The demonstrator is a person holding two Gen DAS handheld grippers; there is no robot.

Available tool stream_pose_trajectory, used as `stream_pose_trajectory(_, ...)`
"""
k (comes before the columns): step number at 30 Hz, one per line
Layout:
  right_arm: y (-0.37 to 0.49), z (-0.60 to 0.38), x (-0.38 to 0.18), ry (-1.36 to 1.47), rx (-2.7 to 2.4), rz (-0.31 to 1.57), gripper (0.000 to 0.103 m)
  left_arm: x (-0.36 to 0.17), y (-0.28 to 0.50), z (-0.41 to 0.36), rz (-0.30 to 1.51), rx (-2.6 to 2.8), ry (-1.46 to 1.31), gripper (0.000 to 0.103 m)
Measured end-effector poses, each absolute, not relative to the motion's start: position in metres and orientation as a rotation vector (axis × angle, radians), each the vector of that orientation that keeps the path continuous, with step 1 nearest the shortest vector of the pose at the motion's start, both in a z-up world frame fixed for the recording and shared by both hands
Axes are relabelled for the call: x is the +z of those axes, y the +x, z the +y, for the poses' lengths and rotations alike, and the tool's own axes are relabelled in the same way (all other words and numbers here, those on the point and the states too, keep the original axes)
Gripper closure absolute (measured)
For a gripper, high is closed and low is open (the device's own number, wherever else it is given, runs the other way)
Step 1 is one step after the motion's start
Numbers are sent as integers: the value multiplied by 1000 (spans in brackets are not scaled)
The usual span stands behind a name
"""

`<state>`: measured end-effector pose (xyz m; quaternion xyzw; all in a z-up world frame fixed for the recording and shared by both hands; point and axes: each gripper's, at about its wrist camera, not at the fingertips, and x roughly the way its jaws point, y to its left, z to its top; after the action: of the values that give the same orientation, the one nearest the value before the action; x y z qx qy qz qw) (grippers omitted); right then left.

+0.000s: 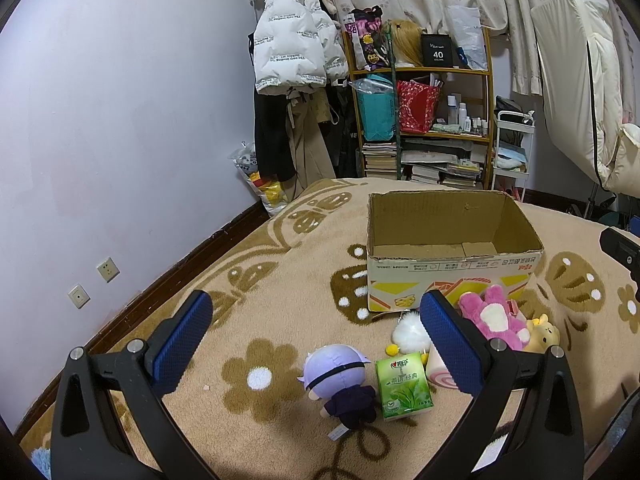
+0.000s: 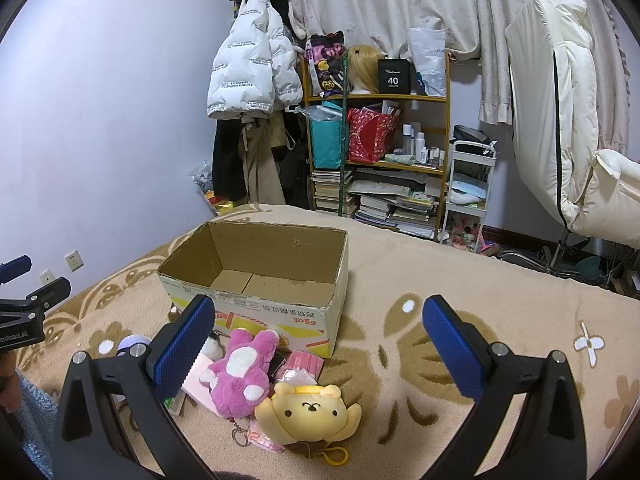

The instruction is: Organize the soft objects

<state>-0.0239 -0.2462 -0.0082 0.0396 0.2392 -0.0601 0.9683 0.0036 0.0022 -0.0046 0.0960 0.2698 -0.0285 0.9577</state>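
1. The left gripper [image 1: 316,336] hangs with its blue pads spread wide and nothing between them, above the purple-haired doll [image 1: 340,384]. The right gripper [image 2: 320,344] is likewise spread and empty, above the pink plush [image 2: 240,376] and the yellow plush [image 2: 308,408].
2. The soft toys lie in a loose heap on the blanket [image 2: 440,280], just in front of the cardboard box [image 2: 256,276], which looks empty.
3. The step in hand is probably the first pick: lower onto one toy's body, not a limb or keyring, so it does not swing.
4. Close firmly; plush compresses and can slip.
5. The green tissue pack [image 1: 404,386] touches the doll, so approach from above to avoid dragging it.
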Motion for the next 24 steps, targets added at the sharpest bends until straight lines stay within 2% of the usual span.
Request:
stream_pose_trajectory(18,-24,-249,-7,82,-121,486,0,-6,4,2,553,-57,192,1)
stream_pose_trajectory(24,-22,-242,-15,106,-108,507,0,-12,13,7,607,-31,166,1)
